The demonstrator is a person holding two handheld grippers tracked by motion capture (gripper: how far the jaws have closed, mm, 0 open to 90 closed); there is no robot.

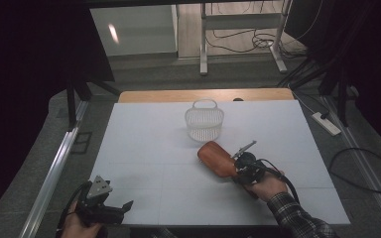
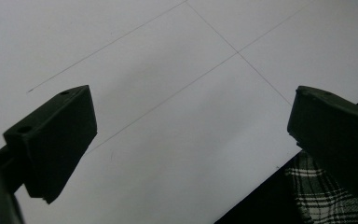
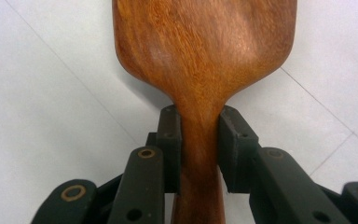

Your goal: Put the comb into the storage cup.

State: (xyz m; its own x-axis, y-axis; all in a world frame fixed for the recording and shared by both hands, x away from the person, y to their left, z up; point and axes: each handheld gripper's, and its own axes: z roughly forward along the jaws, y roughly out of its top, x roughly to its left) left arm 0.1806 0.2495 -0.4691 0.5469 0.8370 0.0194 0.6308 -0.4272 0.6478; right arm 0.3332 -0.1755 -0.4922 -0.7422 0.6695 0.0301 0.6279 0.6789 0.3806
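Item 1: left gripper (image 1: 110, 208), at seven o'clock on the white gridded table (image 1: 144, 144); jaws spread wide, nothing between them, released.

Item 2: white plastic mesh basket with hoop handle (image 1: 204, 122), at twelve o'clock, upright, well apart from both grippers.

Item 3: reddish-brown wooden spatula (image 1: 217, 158), just past table centre toward four o'clock; long axis runs ten to four, broad blade toward the basket.

Item 4: right gripper (image 3: 200, 144), clenched on the spatula's neck; the basket lies at eleven o'clock from it, nearer this hand.
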